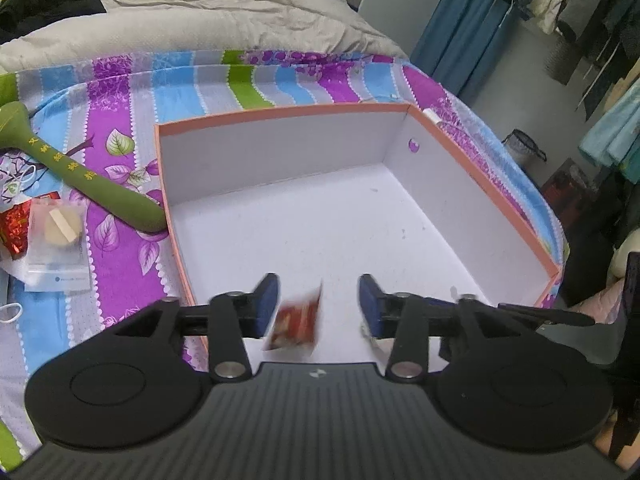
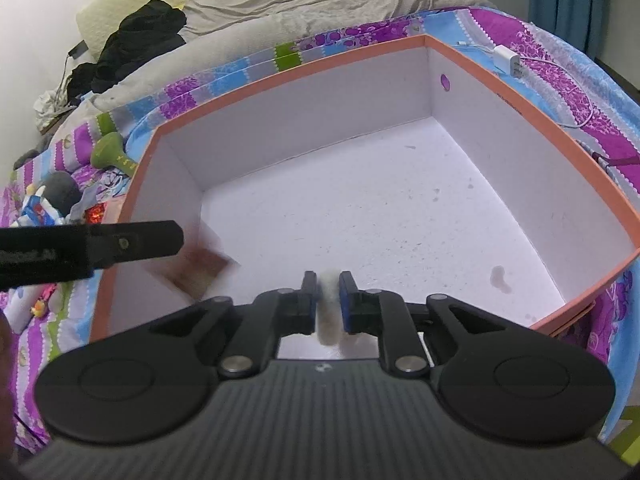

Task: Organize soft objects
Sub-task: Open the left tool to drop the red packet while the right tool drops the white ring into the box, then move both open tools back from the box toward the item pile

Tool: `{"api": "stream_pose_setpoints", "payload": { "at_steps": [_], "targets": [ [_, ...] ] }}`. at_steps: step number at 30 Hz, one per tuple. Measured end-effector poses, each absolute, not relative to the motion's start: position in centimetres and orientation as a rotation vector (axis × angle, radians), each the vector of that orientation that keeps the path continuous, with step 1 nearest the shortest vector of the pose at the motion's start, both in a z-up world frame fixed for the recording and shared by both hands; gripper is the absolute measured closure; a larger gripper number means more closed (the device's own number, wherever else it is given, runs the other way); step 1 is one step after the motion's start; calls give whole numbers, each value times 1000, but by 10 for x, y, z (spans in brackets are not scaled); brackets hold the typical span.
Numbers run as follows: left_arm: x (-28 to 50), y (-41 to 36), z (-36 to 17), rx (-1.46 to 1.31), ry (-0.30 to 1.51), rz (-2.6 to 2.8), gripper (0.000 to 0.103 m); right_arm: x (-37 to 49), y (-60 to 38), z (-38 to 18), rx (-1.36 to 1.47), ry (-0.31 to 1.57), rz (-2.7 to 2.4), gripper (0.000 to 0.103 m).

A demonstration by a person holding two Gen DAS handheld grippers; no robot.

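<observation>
An orange-rimmed cardboard box (image 1: 280,110) with a white inside lies on the striped bedspread; it also shows in the right wrist view (image 2: 280,74). My left gripper (image 1: 318,304) is open over the box's near end, and a blurred red packet (image 1: 298,320) hangs loose between its fingers, touching neither pad. The same packet shows as a blur (image 2: 200,260) in the right wrist view, below the left gripper's finger (image 2: 120,242). My right gripper (image 2: 329,294) is shut on a white fluffy object (image 2: 330,312) above the box's near edge.
Left of the box lie a green soft mallet (image 1: 80,172), a clear bag with a sponge (image 1: 58,240), a shiny red packet (image 1: 14,228) and a face mask. A white charger (image 2: 506,60) and cable lie right of the box. A grey duvet and black clothes are behind.
</observation>
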State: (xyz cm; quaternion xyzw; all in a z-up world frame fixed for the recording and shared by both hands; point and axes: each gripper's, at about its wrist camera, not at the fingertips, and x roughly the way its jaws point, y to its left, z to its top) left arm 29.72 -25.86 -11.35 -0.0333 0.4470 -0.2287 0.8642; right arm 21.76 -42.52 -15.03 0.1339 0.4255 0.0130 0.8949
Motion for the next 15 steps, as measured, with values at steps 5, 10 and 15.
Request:
{"api": "stream_pose_setpoints", "payload": {
  "at_steps": [5, 10, 15],
  "targets": [
    [285, -251, -99, -59, 897, -469, 43, 213, -425, -142, 303, 866, 32, 69],
    [268, -241, -79, -62, 856, -465, 43, 200, -422, -130, 305, 837, 35, 69],
    [247, -229, -60, -65, 811, -468, 43, 185, -415, -113, 300, 798, 45, 69]
  ]
}}
